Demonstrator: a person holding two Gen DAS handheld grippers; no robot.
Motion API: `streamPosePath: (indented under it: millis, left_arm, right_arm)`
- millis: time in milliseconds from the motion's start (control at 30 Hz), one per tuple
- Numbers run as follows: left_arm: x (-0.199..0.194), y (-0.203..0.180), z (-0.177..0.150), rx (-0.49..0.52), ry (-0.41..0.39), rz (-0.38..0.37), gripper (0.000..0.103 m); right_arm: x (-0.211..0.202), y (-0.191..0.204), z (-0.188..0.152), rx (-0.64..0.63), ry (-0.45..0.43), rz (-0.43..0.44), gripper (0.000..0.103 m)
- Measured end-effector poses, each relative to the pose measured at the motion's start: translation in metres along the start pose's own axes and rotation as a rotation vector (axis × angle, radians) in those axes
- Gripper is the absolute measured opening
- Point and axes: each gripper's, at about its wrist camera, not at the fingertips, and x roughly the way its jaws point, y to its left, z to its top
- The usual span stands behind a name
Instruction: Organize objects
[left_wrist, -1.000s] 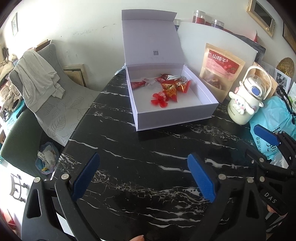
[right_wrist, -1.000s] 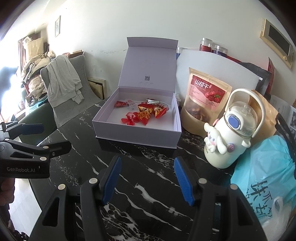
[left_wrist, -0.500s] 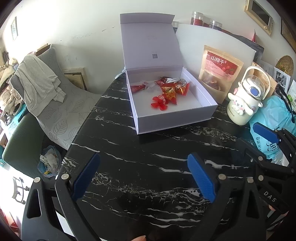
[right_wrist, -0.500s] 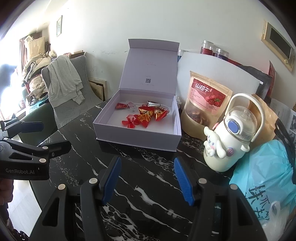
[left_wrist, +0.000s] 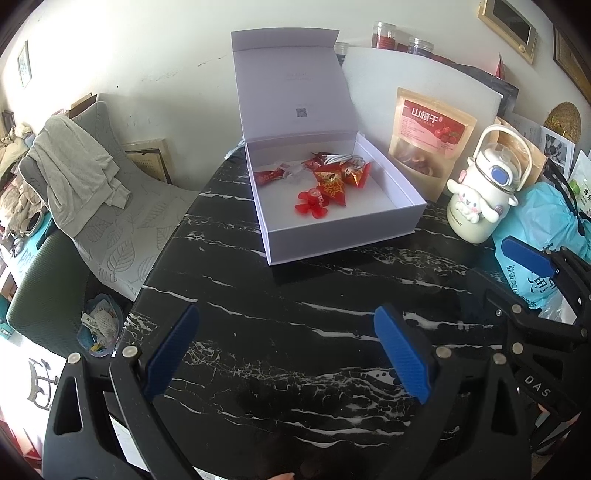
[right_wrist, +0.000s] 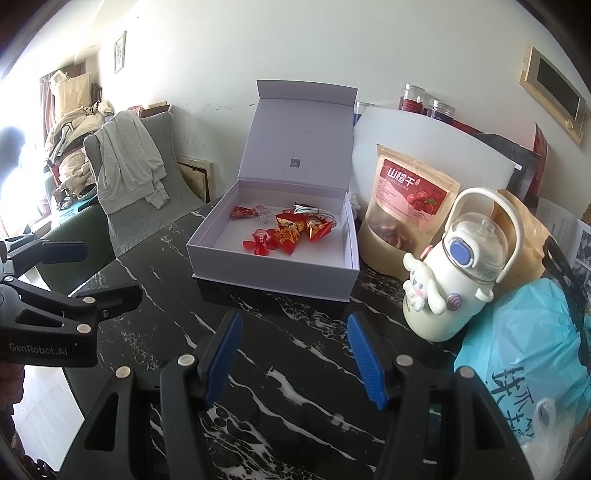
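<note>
A pale lilac gift box (left_wrist: 347, 232) (right_wrist: 266, 275) stands on the black marble table (left_wrist: 280, 332) (right_wrist: 266, 369) with its lid upright. Inside lie red wrapped sweets (left_wrist: 330, 186) (right_wrist: 286, 230), a red flower-shaped piece (left_wrist: 310, 205) (right_wrist: 260, 242) and a white cable (left_wrist: 341, 158). My left gripper (left_wrist: 286, 354) hovers open over the near table, well short of the box, with nothing between its blue pads. My right gripper (right_wrist: 295, 360) is also open and empty, in front of the box's near wall. Each gripper shows at the edge of the other's view.
Right of the box stand a snack pouch with a red label (left_wrist: 428, 142) (right_wrist: 408, 206), a white cartoon-dog bottle (left_wrist: 480, 195) (right_wrist: 454, 273) and a turquoise plastic bag (left_wrist: 543, 229) (right_wrist: 528, 354). A grey chair with draped cloth (left_wrist: 85, 177) (right_wrist: 129, 166) sits off the table's left edge.
Both grippers have drawn back slightly from the box, which looks smaller and farther away. The jaws have stayed open and nothing on the table has moved.
</note>
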Motion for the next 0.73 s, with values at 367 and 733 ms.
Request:
streamPosePath:
  millis: [367,733]
  left_arm:
    - [-0.004,0.0,-0.003,-0.003,-0.002,-0.001,0.096]
    - [0.0,-0.003,-0.011,0.014,-0.015,0.01,0.097]
  right_arm:
    - [-0.003,-0.001,-0.003,-0.001,0.003,-0.008,0.06]
    - [0.002,0.001,-0.013,0.015,0.039,-0.004,0.06]
